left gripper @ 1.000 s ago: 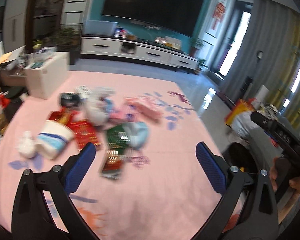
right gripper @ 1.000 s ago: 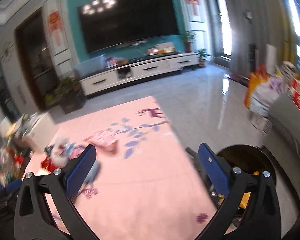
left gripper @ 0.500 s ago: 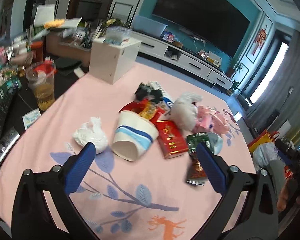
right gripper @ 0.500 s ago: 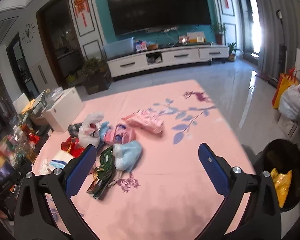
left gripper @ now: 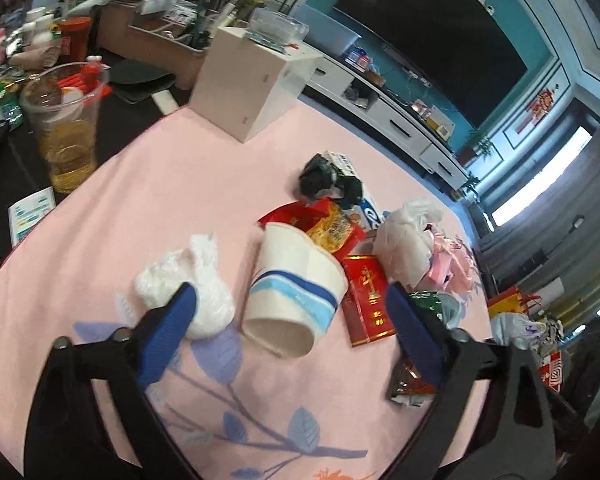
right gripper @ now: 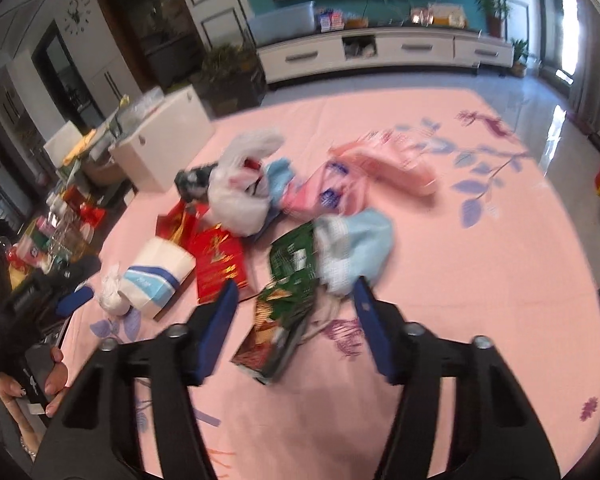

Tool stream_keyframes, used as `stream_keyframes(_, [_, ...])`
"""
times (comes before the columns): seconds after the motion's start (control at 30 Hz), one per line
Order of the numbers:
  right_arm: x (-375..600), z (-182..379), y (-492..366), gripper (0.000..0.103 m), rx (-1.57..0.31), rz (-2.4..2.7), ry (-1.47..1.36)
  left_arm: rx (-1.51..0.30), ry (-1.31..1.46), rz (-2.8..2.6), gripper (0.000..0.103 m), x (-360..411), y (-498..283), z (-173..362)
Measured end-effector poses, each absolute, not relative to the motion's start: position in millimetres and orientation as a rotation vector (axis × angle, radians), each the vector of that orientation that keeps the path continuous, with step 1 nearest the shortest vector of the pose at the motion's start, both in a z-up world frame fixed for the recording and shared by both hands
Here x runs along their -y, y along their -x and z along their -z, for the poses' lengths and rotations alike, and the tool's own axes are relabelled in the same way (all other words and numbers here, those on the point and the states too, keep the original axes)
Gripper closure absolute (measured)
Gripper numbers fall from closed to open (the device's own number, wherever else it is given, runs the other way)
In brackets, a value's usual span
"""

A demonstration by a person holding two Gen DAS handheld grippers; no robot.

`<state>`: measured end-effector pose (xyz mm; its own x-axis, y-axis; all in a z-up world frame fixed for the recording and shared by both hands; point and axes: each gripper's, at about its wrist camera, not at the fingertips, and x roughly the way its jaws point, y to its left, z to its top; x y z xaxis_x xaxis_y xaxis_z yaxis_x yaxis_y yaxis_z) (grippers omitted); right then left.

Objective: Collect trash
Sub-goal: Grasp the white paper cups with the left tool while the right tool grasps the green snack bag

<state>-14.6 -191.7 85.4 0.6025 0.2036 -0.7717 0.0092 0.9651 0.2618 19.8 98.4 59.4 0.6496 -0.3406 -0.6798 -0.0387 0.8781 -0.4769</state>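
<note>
The left claw (left gripper: pixel 288 324) is open and its jaws are closing, and nothing is pressed by them yet. Right between its blue fingers (left gripper: pixel 168 334) a paper cup (left gripper: pixel 296 300) is seen lying on its side on the pink cloth (left gripper: pixel 172 184). A white crumpled bag (left gripper: pixel 188 284) is just beside the left finger, and a red packet (left gripper: pixel 366 300) is just beside the right one. Farther out, more trash is piled up, with a plastic glass of drink (left gripper: pixel 66 128) well off to the left. The right claw (right gripper: pixel 294 316) is also closing with nothing squeezed yet. A green snack wrapper (right gripper: pixel 288 304) lies between its fingers, and a light blue bag (right gripper: pixel 356 248) is touching the wrapper, just ahead and to the right. To do this step well, each claw should probably be brought lower until only one thing sits between the fingers, and the cup should be squeezed gently so it is not crushed. The bag beside the cup could be caught by mistake. Compared with half a second ago, both claws have been moved closer to the trash, so the cup and wrapper look bigger. The right claw has been narrowed a lot, and the black bin is no longer seen in its view.
</note>
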Motion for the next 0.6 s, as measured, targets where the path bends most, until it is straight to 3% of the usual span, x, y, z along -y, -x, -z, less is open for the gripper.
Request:
stream_keyframes(0.1, [180, -74, 4, 0.059, -0.976, -0.136, -0.263, -0.864, 0.484, 0.218, 0.019, -95, -29, -57])
stream_keyframes(0.6, [164, -39, -15, 0.059, -1.055, -0.05, -0.177, -0.968, 0.418, 0.226, 0.022, -74, -47, -28])
